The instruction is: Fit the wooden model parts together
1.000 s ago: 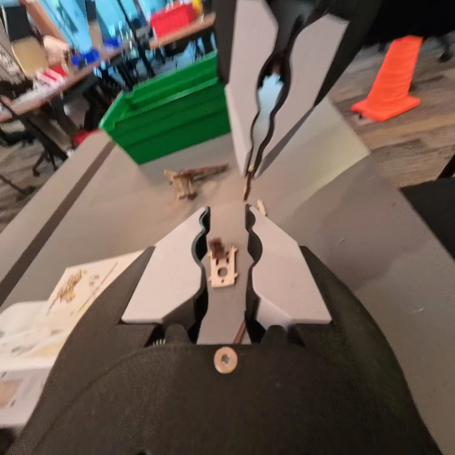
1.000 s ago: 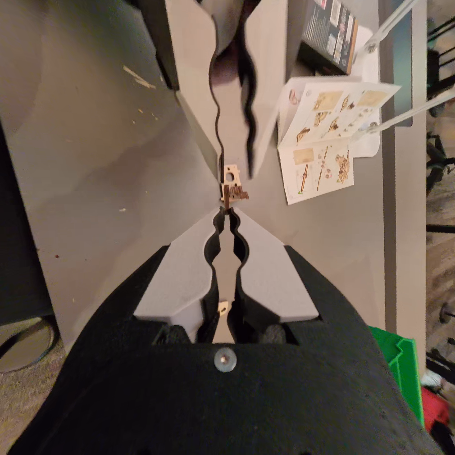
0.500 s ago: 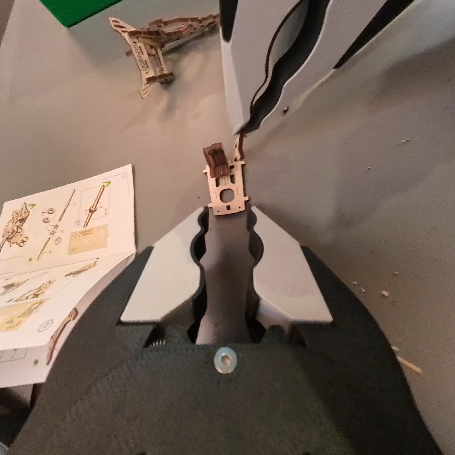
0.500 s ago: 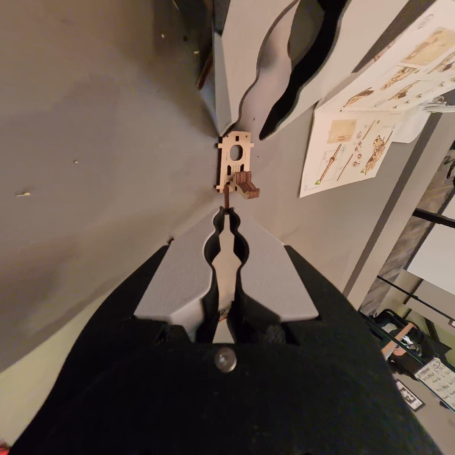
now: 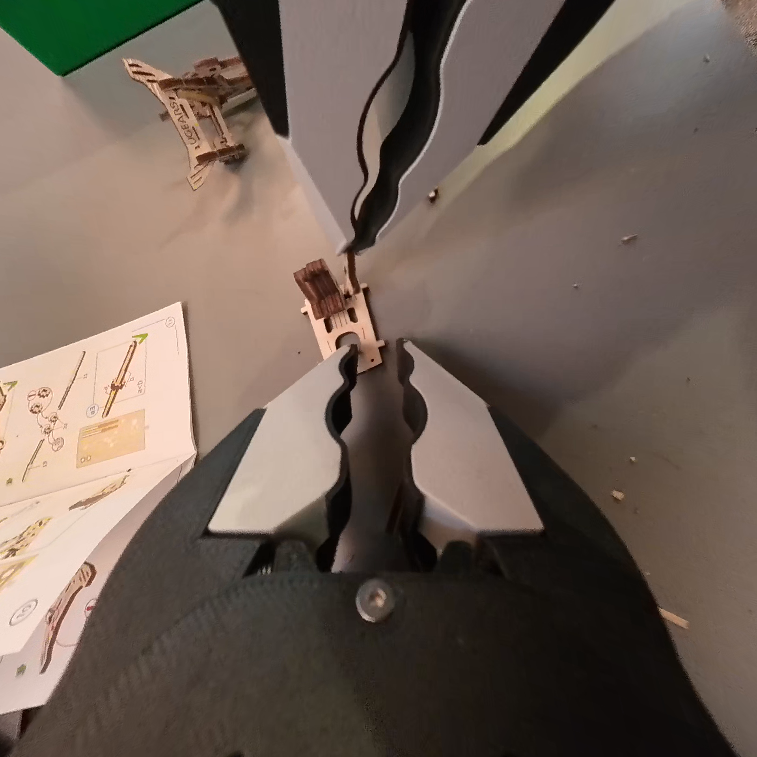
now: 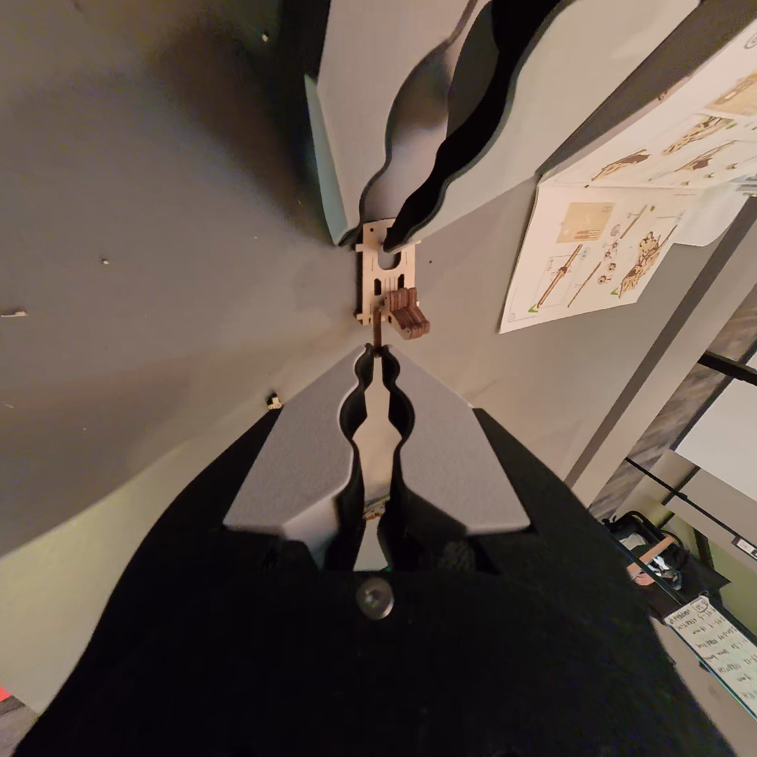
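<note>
A pale wooden plate [image 5: 360, 327] with slots and a round hole lies on the grey table [image 5: 573, 327]. A dark brown layered block [image 5: 321, 293] stands on its far end. My left gripper [image 5: 377, 346] is open, its fingertips [image 5: 348, 356] over the plate's near end. My right gripper [image 6: 375, 350] is shut on a thin dark wooden stick [image 6: 377, 332], whose end meets the plate [image 6: 387, 278] beside the block [image 6: 407, 313]. The right gripper [image 5: 352, 245] comes in from the top of the left wrist view. The left gripper [image 6: 370, 243] shows at the plate's far end in the right wrist view.
A partly built wooden model [image 5: 200, 118] stands at the back left by a green bin [image 5: 82, 32]. An open instruction sheet [image 5: 82, 430] lies left of the plate and shows in the right wrist view [image 6: 594, 245]. Small wood chips [image 5: 618, 495] dot the table. Tip to tip, the grippers are about 5 centimeters apart.
My left gripper has come down and forward, so its open tips now overlap the plate's near end. My right gripper stays shut on the stick at the plate.
</note>
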The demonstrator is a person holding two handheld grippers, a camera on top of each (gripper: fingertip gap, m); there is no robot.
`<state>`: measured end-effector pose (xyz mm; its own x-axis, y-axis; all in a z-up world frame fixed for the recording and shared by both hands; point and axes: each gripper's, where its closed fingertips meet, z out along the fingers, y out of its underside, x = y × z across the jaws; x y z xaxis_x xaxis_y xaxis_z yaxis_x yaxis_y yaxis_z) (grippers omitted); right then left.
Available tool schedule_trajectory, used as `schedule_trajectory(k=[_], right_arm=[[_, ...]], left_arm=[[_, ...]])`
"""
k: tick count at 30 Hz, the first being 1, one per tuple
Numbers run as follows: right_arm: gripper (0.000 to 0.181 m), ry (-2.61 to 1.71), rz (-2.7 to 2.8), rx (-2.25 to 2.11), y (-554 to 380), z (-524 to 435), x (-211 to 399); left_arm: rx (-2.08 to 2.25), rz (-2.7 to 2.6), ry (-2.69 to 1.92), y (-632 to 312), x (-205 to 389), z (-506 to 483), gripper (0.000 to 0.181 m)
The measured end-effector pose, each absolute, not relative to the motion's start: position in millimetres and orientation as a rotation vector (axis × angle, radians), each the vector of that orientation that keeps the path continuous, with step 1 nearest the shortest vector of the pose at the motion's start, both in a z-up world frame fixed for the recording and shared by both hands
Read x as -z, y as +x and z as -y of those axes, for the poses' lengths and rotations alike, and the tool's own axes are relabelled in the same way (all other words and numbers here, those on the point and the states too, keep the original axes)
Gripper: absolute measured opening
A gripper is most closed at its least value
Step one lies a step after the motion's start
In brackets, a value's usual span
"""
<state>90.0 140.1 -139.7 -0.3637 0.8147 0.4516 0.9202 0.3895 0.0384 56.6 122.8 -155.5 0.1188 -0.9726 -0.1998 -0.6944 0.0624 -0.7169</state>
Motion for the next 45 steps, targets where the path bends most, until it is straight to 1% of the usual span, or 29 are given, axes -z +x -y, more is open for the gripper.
schedule_trajectory(k=[14,26,45], right_arm=[[0.001,-1.432,2.404,0.543,89.5,-145.5,139.3],[0.001,-1.360,2.496,0.588,90.5,-148.3,139.2],[0.001,-1.329,2.511,0.549,83.7,-147.4,139.4]], left_arm=[[0.535,-1.665,-1.692,60.6,156.4,-121.1,0.011],[0.537,-1.667,-1.690,61.0,156.6,-121.3,0.011],[0.538,-1.670,-1.689,61.3,157.0,-120.9,0.011]])
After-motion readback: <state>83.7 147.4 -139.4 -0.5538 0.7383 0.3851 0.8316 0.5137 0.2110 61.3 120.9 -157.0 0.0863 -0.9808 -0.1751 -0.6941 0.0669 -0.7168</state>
